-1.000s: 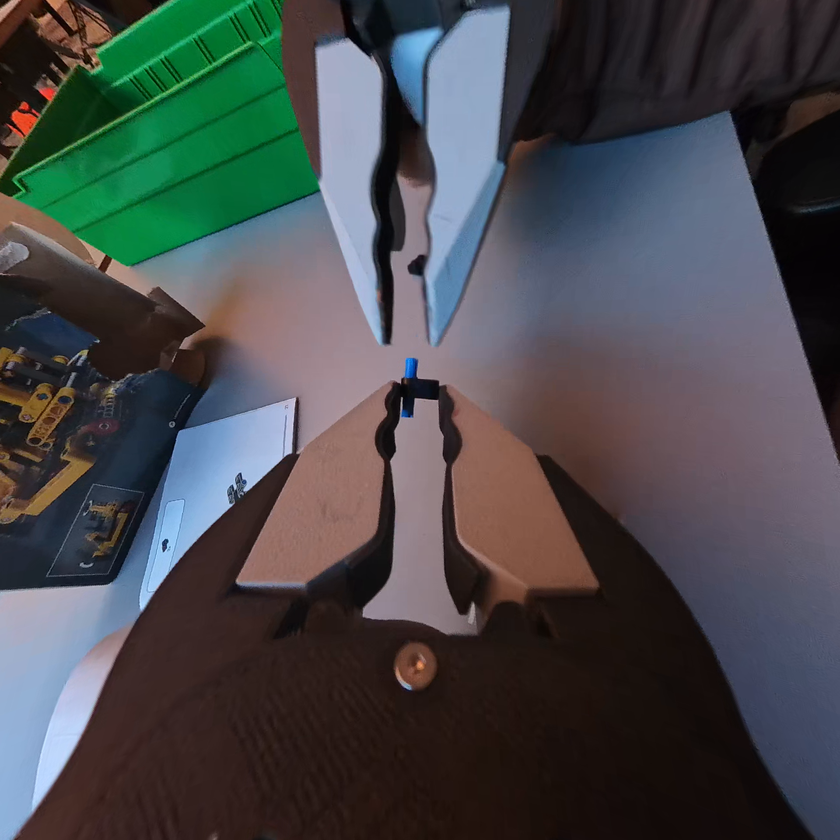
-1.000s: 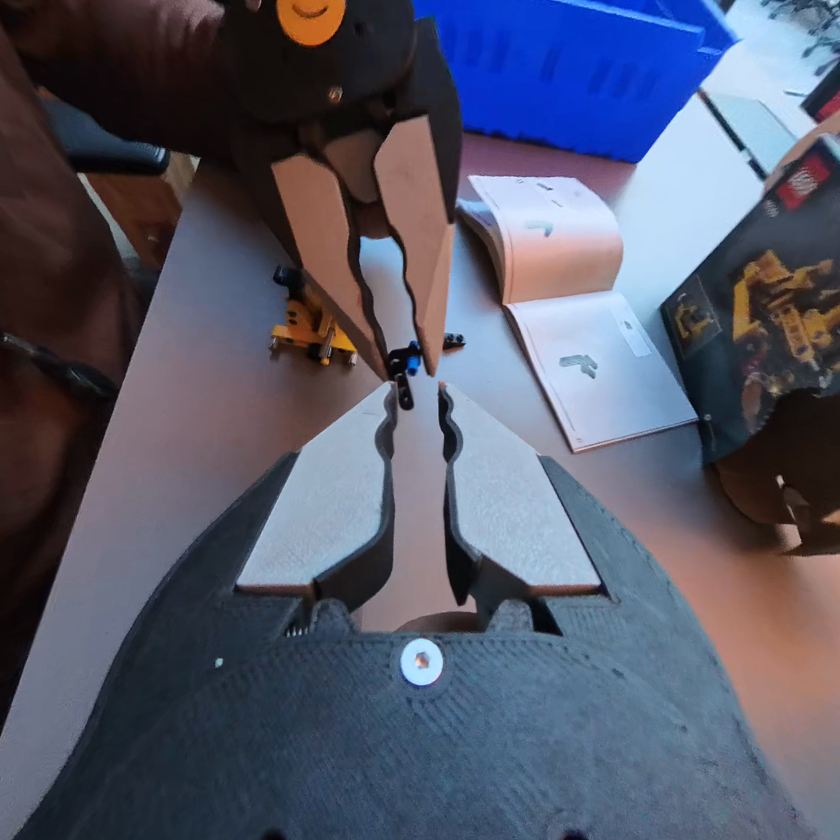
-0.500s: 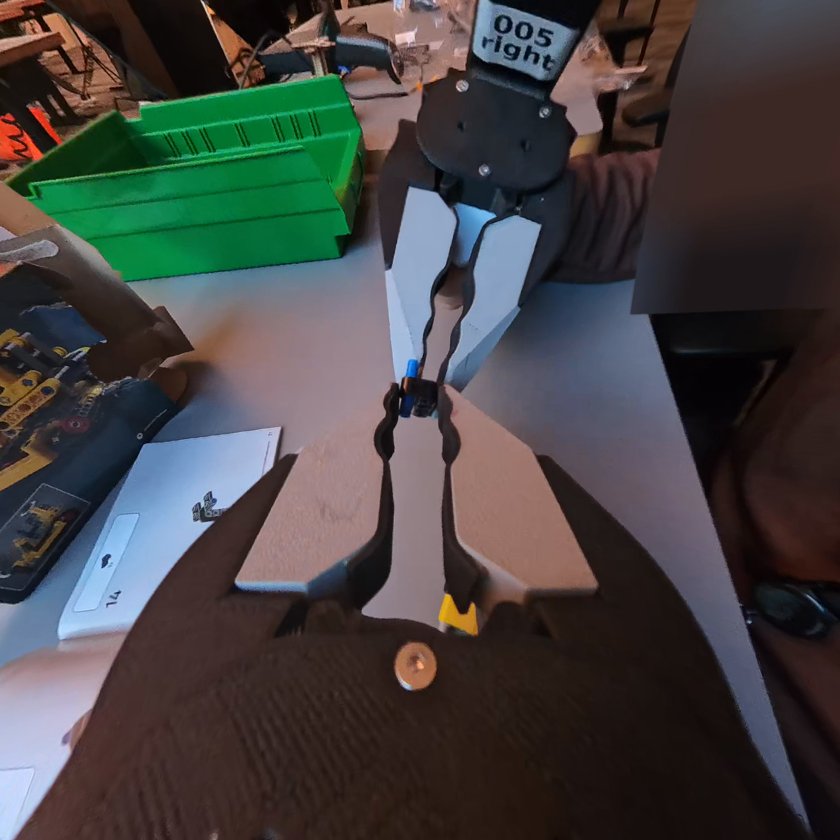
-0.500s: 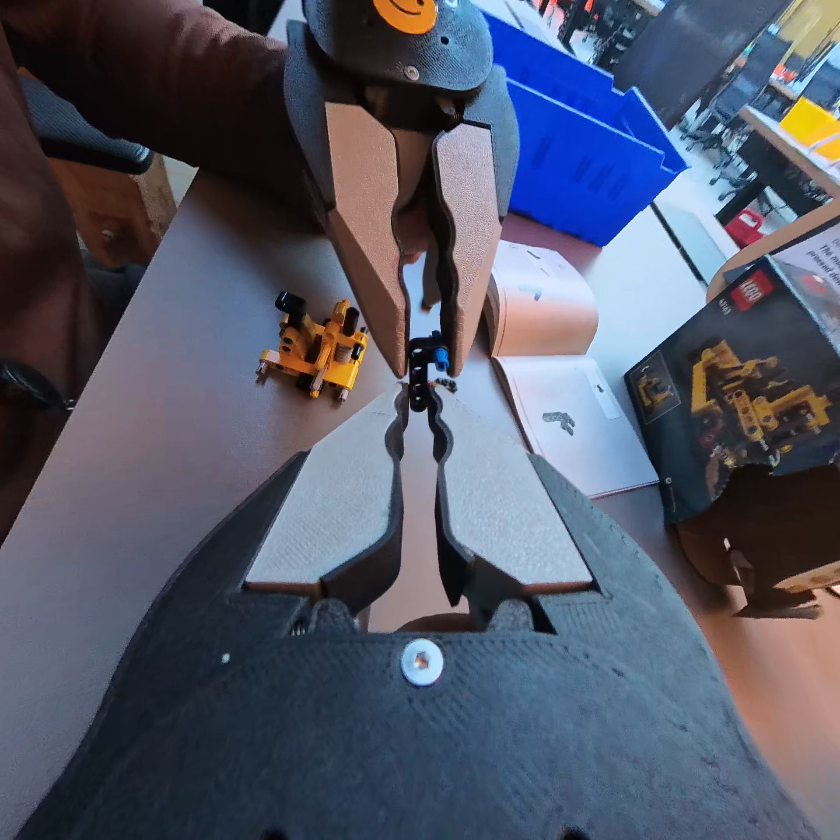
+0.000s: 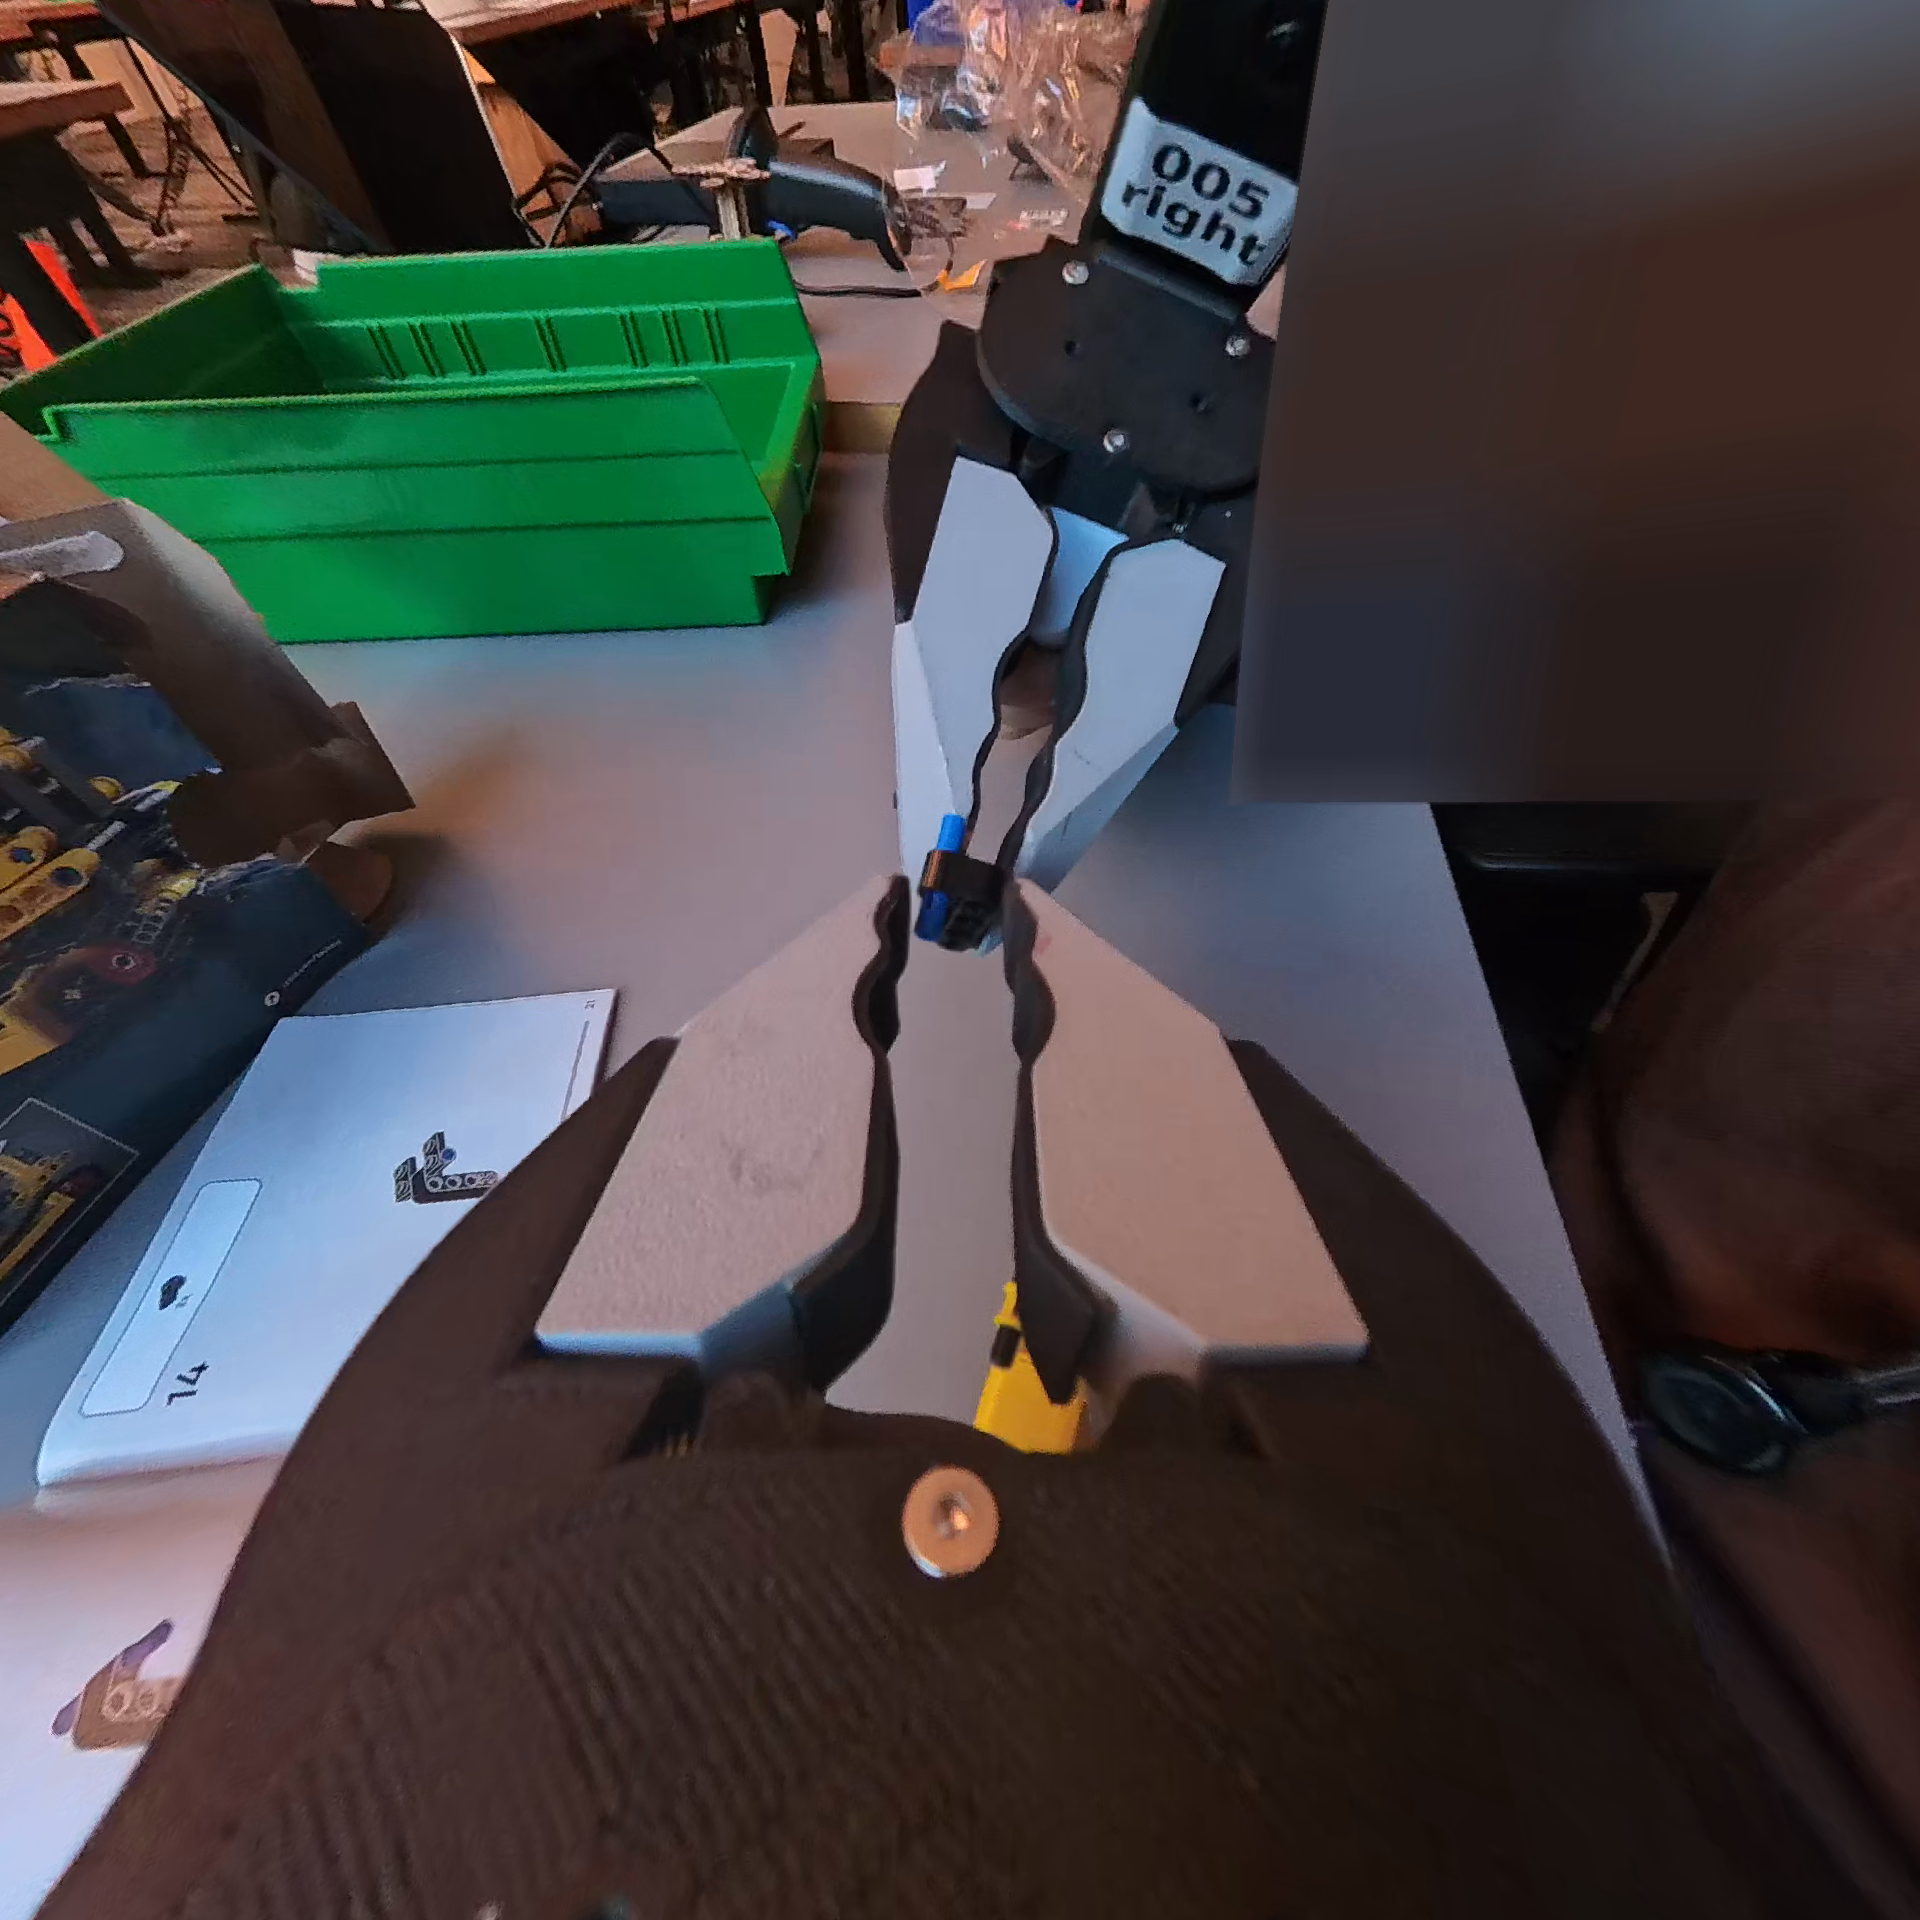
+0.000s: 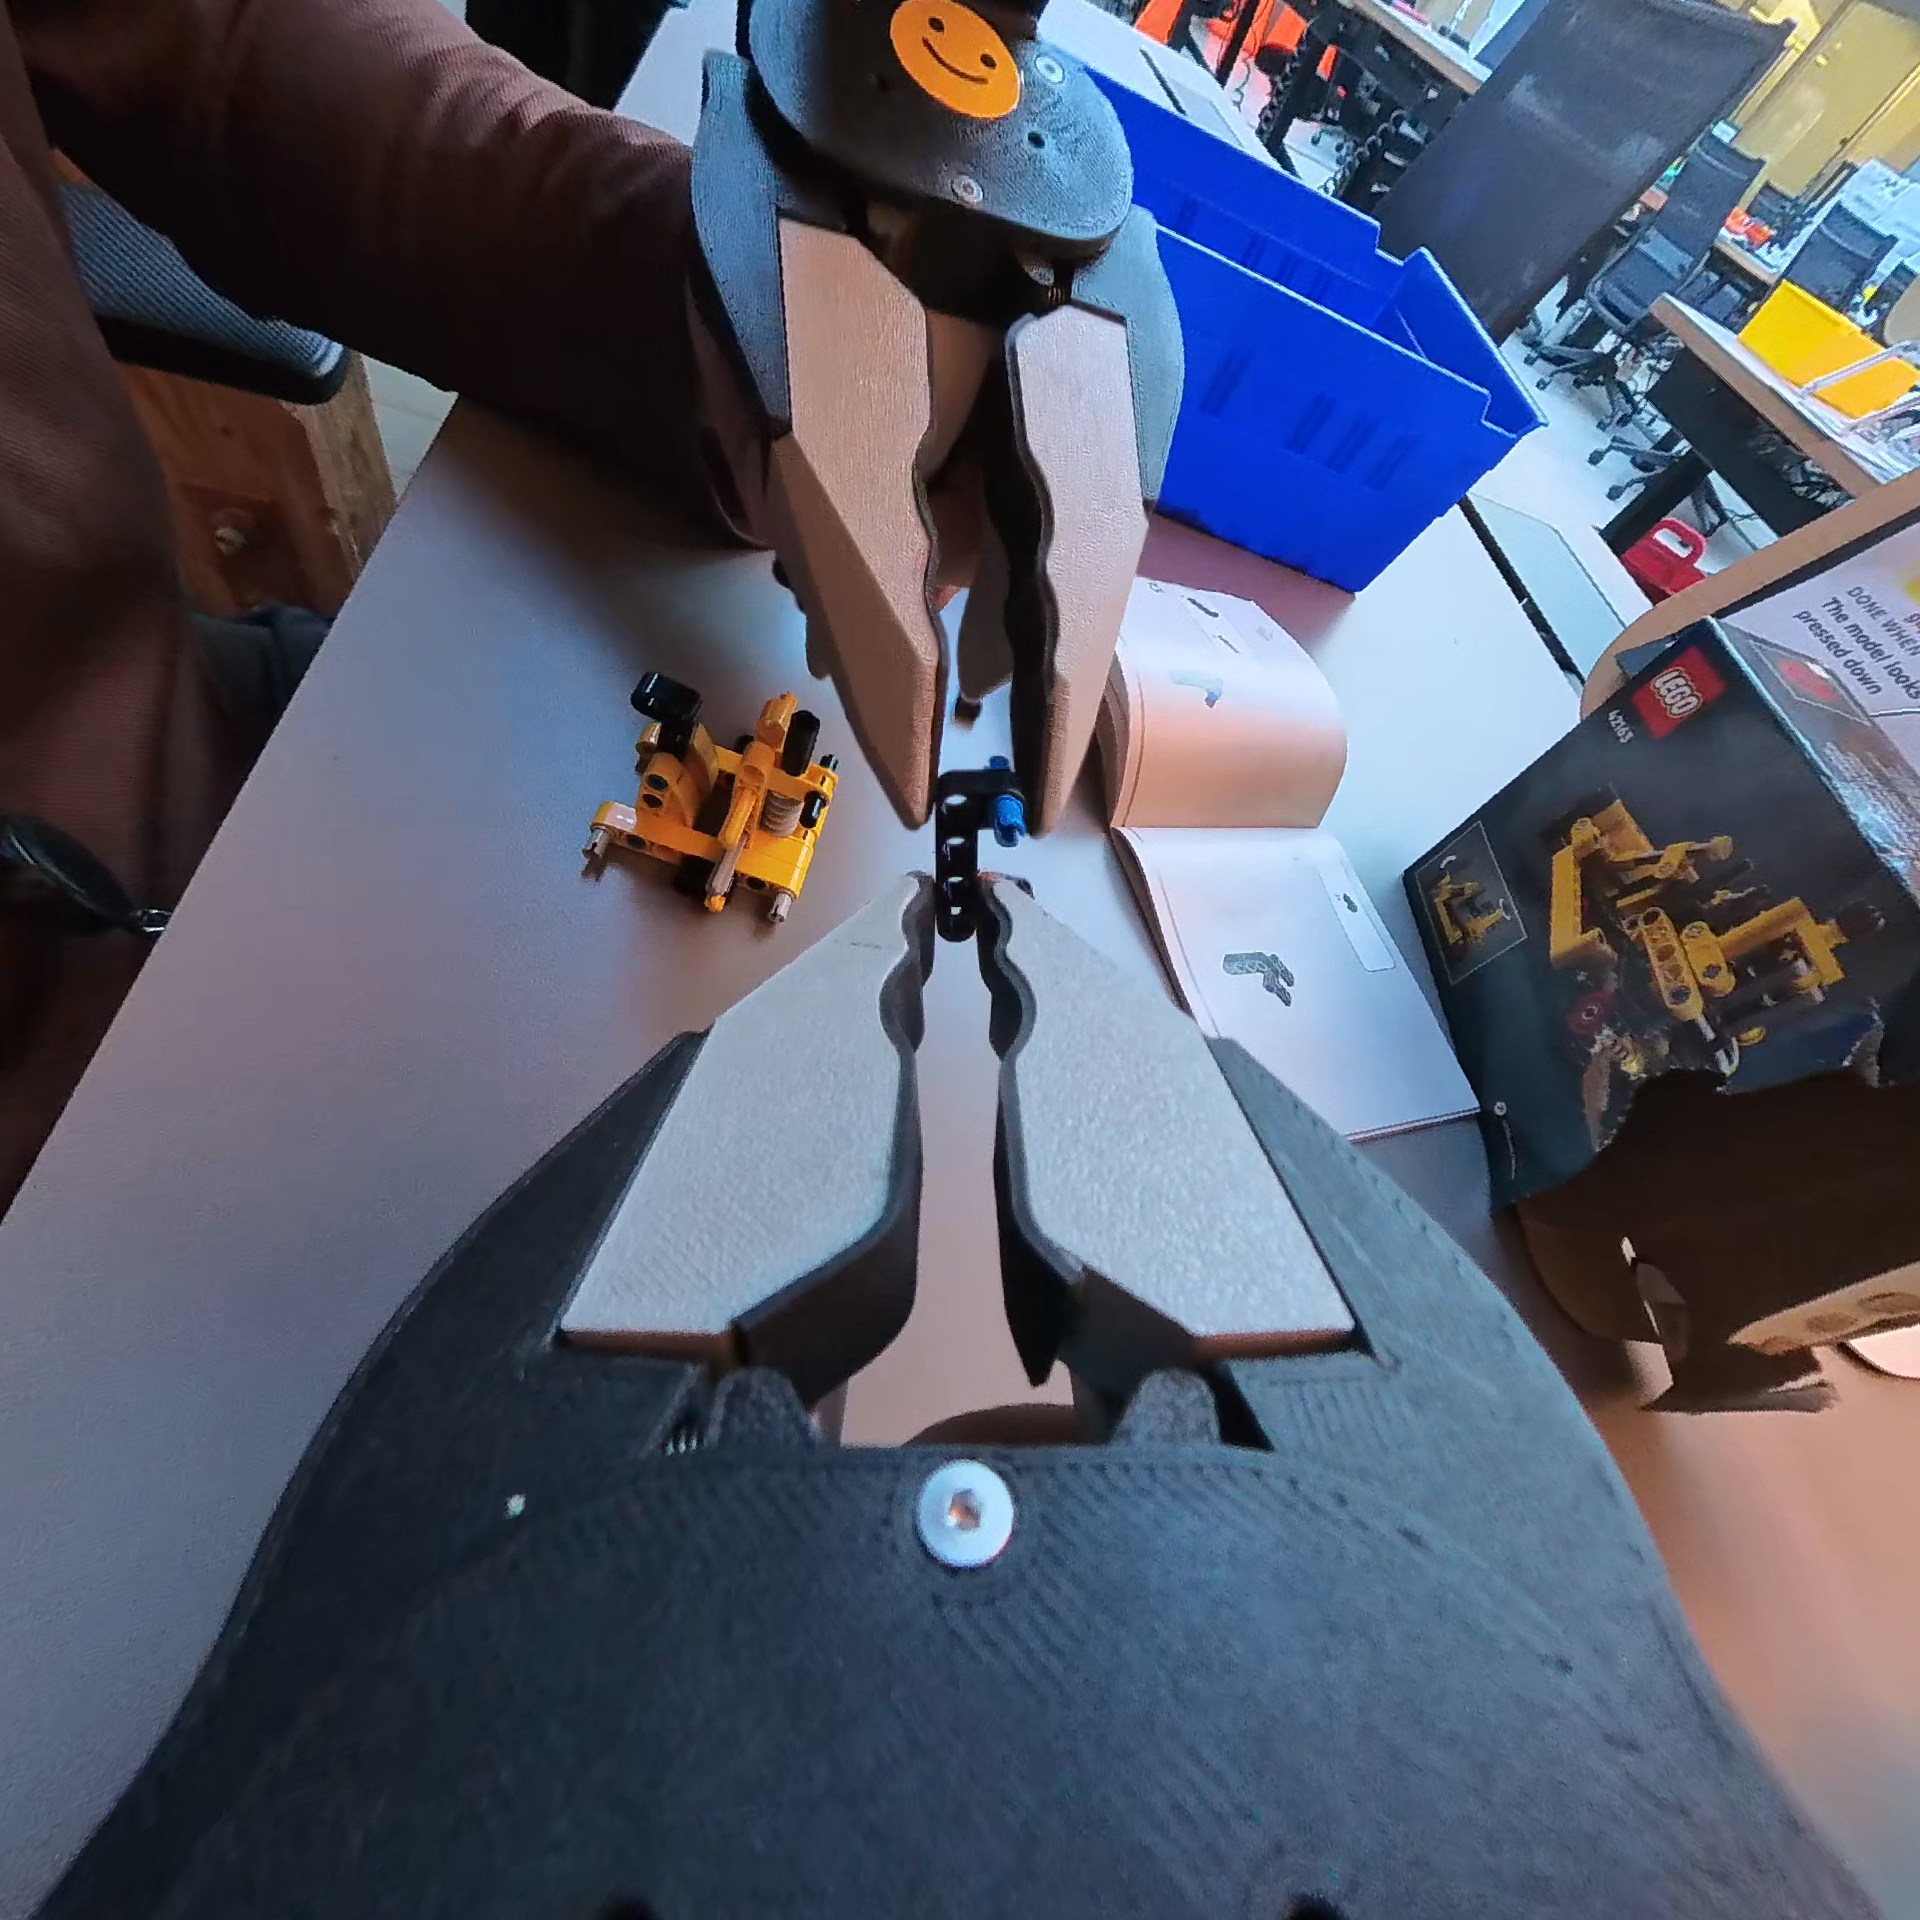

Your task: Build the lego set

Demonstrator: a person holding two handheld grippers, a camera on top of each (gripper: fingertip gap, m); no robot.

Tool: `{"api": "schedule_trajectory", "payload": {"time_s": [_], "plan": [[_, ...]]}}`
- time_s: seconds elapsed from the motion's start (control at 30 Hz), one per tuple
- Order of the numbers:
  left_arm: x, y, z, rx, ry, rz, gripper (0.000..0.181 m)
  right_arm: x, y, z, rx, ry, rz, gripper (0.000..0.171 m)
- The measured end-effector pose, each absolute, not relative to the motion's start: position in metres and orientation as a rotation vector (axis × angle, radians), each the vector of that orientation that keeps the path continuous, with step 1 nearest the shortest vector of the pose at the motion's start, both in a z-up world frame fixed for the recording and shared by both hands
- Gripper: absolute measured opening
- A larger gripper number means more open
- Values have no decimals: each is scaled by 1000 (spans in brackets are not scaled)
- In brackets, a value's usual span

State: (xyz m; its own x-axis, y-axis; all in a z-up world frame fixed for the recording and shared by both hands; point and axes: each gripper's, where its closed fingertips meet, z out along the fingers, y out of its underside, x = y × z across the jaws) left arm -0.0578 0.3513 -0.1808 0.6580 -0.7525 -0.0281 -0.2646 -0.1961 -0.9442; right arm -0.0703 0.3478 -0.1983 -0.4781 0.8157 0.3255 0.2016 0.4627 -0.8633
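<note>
A small black beam with a blue pin hangs in the air between both grippers. My left gripper is shut on its pin end. My right gripper is shut on the beam's lower end. The two grippers meet tip to tip above the table. In the right wrist view the left gripper comes down from above. In the left wrist view the right gripper points toward me. A yellow partial model lies on the table, left of the grippers.
An open instruction booklet lies beside the set's box. A green bin and a blue bin stand at the table's far sides. A person's brown sleeve reaches in. My two grippers' fingertips are within a few centimetres of each other.
The right gripper has moved in and shut on the beam's free end, which the left gripper held alone. Both grippers have risen and tilted toward level.
</note>
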Motion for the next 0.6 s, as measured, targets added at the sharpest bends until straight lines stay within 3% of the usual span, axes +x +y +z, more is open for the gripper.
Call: {"api": "schedule_trajectory", "payload": {"time_s": [0.33,0.37,0.47,0.6], "plan": [[-57,352,-184,-1757,863,-481,13,-71,354,-206,-957,-1963,1020,10],[-58,353,-186,-1766,872,-455,13,-69,365,-208,-997,-1959,959,18],[-63,357,-194,-1794,887,-368,13,-49,412,-207,-1178,-1843,820,18],[-68,362,-202,-1847,868,-339,13,7,461,-210,-1451,-1651,833,7]]}}
